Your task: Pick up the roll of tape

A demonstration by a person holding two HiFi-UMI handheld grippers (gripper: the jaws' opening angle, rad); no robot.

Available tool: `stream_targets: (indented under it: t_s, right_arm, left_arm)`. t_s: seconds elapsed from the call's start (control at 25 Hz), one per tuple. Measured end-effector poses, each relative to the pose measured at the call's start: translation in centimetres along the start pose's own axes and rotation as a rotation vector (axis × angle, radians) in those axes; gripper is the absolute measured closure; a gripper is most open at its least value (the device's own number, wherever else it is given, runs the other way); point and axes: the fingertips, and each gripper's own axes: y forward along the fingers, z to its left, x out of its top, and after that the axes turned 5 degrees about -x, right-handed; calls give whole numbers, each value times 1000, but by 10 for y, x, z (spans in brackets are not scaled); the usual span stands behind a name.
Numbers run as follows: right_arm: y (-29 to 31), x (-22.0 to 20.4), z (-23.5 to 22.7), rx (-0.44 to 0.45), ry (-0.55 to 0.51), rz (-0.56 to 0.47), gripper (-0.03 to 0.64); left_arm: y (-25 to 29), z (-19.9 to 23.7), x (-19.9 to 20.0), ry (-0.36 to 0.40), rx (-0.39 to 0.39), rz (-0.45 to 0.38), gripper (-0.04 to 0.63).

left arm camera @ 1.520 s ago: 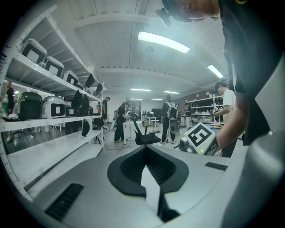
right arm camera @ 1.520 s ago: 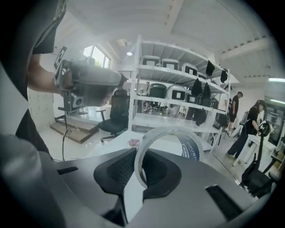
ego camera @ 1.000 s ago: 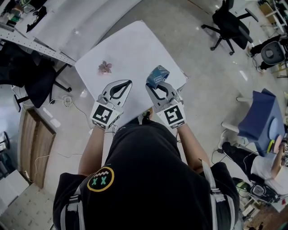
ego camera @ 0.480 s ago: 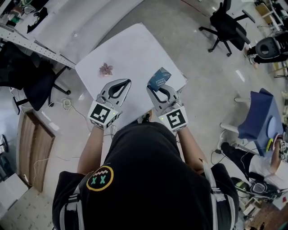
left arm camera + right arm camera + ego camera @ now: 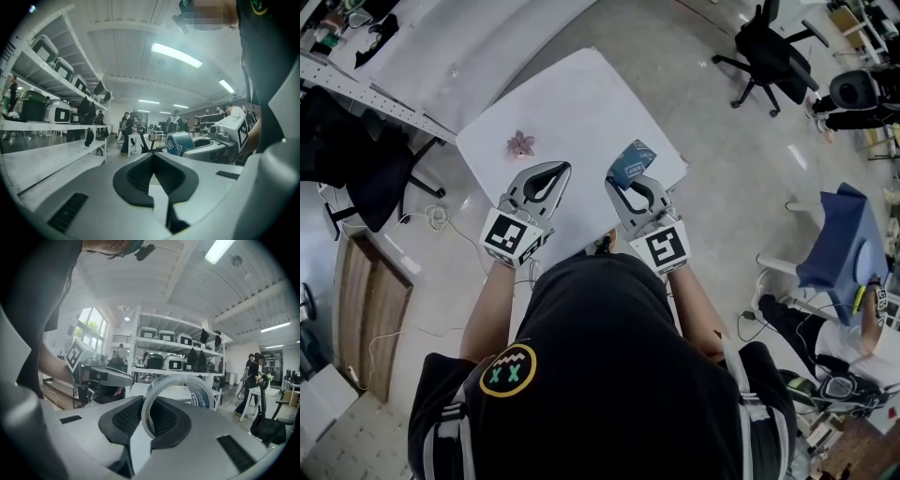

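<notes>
The roll of tape (image 5: 630,161), pale with blue print, hangs over the right part of the white table (image 5: 572,103). My right gripper (image 5: 622,179) is shut on it. In the right gripper view the roll (image 5: 187,392) stands on edge, its near wall pinched between the dark pads (image 5: 119,420). My left gripper (image 5: 566,169) hovers beside it on the left, shut and holding nothing. In the left gripper view its jaws (image 5: 153,157) meet at the tips, and the tape (image 5: 179,143) shows off to the right.
A small pink flower-like object (image 5: 520,142) lies on the table's left part. Black office chairs (image 5: 769,47) stand on the floor to the right, and shelving (image 5: 366,89) runs along the left. People stand in the room's background.
The left gripper has drifted slightly to the left. The right gripper keeps the tape where it was.
</notes>
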Motion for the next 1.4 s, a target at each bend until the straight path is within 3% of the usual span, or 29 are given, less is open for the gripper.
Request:
stream_targets:
  t_s: [1.4]
  right_arm:
    - [3, -3, -4, 2, -3, 9, 555]
  left_arm:
    - [8, 6, -2, -4, -5, 1, 580]
